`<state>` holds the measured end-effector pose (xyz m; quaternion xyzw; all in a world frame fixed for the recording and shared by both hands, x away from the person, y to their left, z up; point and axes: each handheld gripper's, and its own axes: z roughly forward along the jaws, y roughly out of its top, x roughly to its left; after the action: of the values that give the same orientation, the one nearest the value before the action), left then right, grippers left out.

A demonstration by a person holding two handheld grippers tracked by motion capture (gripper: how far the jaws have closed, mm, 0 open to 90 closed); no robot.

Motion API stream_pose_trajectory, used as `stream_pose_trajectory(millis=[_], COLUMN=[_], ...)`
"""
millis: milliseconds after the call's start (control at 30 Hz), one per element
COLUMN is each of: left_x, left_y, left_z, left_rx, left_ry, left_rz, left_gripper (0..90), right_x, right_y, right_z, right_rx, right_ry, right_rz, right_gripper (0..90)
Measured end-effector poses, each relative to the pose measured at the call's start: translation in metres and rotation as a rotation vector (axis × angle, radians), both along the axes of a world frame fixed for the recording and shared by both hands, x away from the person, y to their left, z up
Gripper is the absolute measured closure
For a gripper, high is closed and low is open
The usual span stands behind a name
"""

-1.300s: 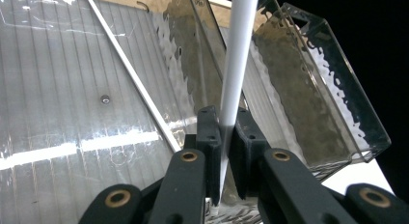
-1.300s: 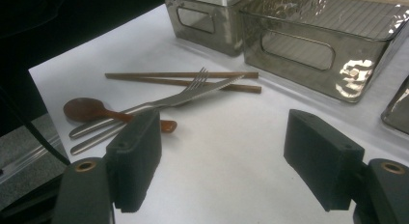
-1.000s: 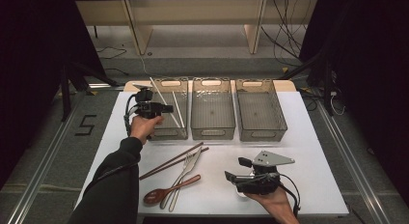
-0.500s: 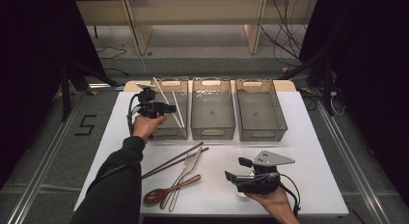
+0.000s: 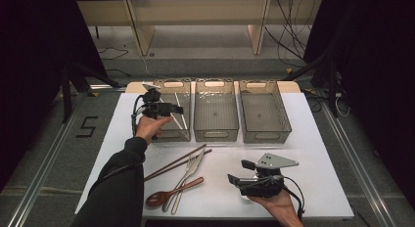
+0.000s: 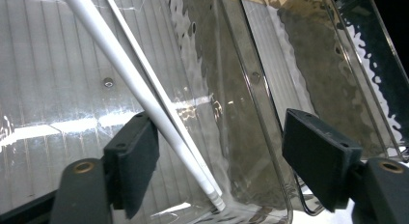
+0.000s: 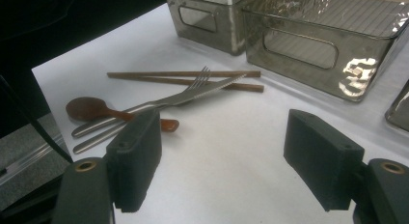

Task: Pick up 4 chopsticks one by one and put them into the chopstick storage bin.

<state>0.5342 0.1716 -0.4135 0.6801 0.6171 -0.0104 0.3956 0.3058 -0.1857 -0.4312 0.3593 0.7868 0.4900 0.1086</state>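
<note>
White chopsticks (image 6: 144,89) dropped in leftmost bin (image 5: 172,120); left hand-held gripper (image 6: 219,156) just opened, empty; brown chopsticks (image 5: 176,162), fork (image 5: 183,175), knife (image 5: 193,170), spoon (image 5: 171,192) left; right hand-held gripper (image 7: 226,156) open, empty.

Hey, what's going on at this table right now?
A person is sorting utensils into clear bins. The left gripper, over the leftmost bin, has just been opening its jaws, and the white chopsticks lie loose inside. The right gripper rests open near the table's front edge. Brown chopsticks, a fork, a knife and a wooden spoon wait on the table.
</note>
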Motion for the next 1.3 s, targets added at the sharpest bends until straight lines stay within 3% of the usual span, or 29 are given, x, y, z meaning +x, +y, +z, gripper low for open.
stream_pose_trajectory(millis=[133,400,633,733,933,1167,1300], left_x=[0.0,-0.009,-0.026,-0.037,-0.058,-0.077,-0.087], left_y=[-0.002,-0.002,0.004,0.006,0.01,0.02,0.021], left_z=[0.004,0.016,0.03,0.034,0.033,0.025,0.022], left_rx=[0.033,0.027,0.016,0.036,0.092,0.081,0.09], left_ry=[0.0,-0.037,-0.084,-0.099,-0.124,-0.111,-0.127], left_rz=[-0.005,-0.032,-0.084,-0.122,-0.19,-0.232,-0.24], left_gripper=[23.9,21.9,21.9,21.8,22.4,24.3,24.3], right_x=[0.0,0.0,0.0,-0.001,-0.001,-0.001,-0.001], right_y=[0.0,-0.001,-0.002,-0.003,-0.004,-0.004,-0.005], right_z=[0.0,0.001,0.001,0.002,0.002,0.001,0.001], right_rx=[0.002,0.003,0.005,0.006,0.007,0.006,0.007], right_ry=[-0.001,0.0,-0.004,-0.005,-0.005,-0.004,-0.002], right_rz=[-0.001,-0.003,-0.008,-0.009,-0.012,-0.014,-0.016], right_gripper=[30.1,30.1,30.1,30.1,30.1,30.1,30.1])
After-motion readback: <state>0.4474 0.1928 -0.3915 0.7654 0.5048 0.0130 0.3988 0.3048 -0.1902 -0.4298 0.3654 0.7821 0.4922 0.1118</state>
